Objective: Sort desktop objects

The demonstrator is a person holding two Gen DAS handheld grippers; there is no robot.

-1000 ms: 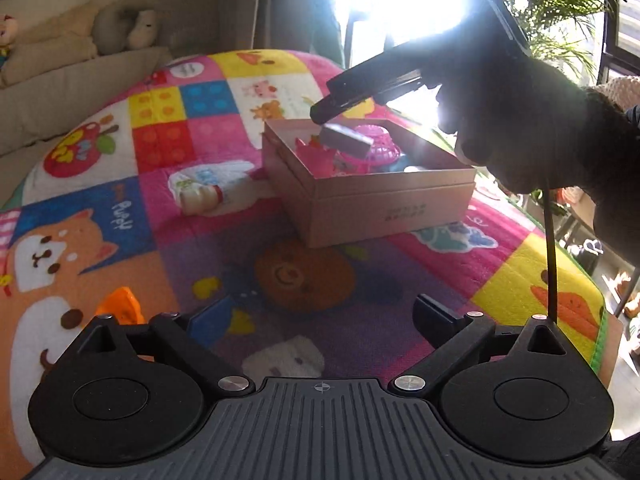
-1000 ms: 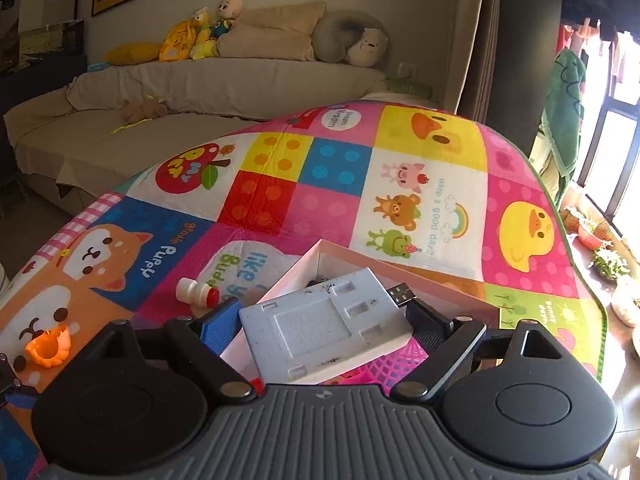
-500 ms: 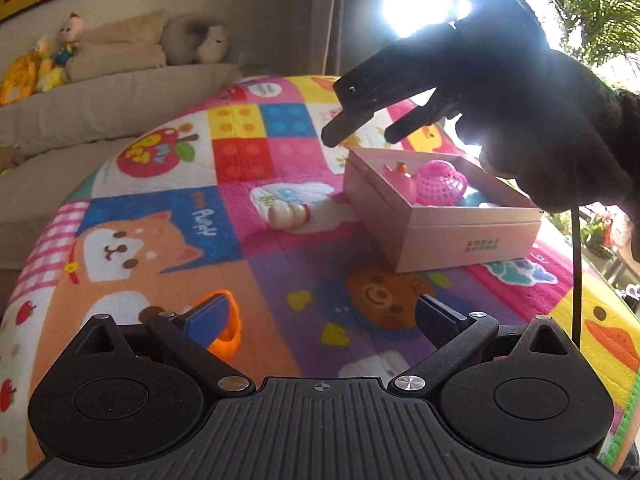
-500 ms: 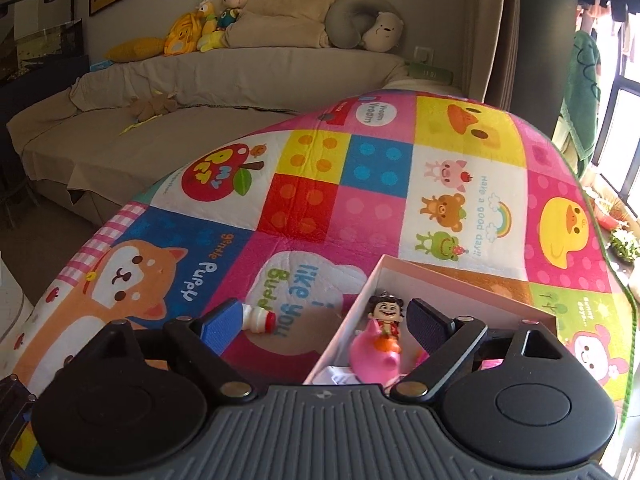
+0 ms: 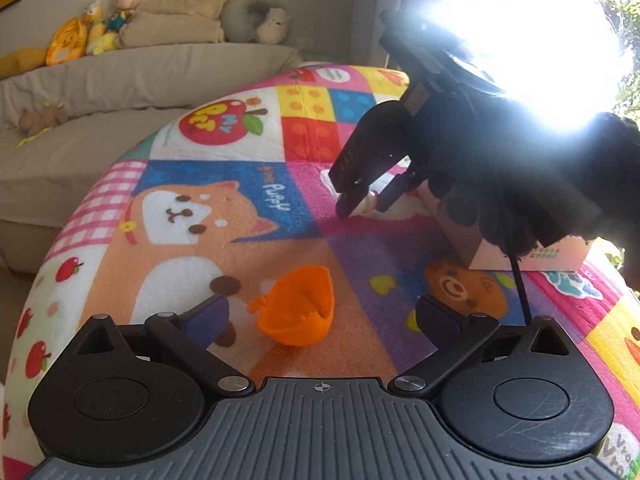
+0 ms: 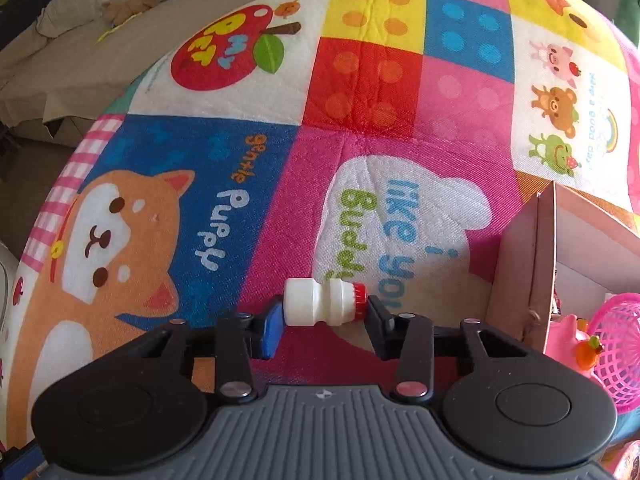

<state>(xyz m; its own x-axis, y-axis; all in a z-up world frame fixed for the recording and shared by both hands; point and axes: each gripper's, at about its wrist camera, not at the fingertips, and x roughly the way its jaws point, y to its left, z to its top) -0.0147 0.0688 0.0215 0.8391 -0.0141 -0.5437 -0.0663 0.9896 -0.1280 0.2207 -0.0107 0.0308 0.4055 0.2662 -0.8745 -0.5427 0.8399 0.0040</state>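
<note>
On the colourful cartoon-print play mat (image 6: 360,92) that covers the worktop, we find a small white plastic bottle with a red cap (image 6: 320,307) lying on its side, at the edge of the white cloud panel with lettering. Our right gripper (image 6: 322,320) points steeply down at it, with the bottle lying lengthwise between the jaws: the blue pad sits at the bottle's base and the black pad at the red cap. These jaws are closing; both pads look to be at or just touching the bottle's ends, and we cannot tell if they press yet. Just right of the bottle stands an open pink cardboard box (image 6: 544,264), holding a pink mesh plastic basket (image 6: 616,344) and a pink toy figure (image 6: 568,336). From the left wrist view, our left gripper (image 5: 320,316) hovers low over the mat with its jaws wide apart and nothing clamped; an orange plastic cup-shaped toy (image 5: 298,310) lies on the mat between them, untouched. A beige sofa (image 5: 120,80) with stuffed toys stands beyond.
</note>
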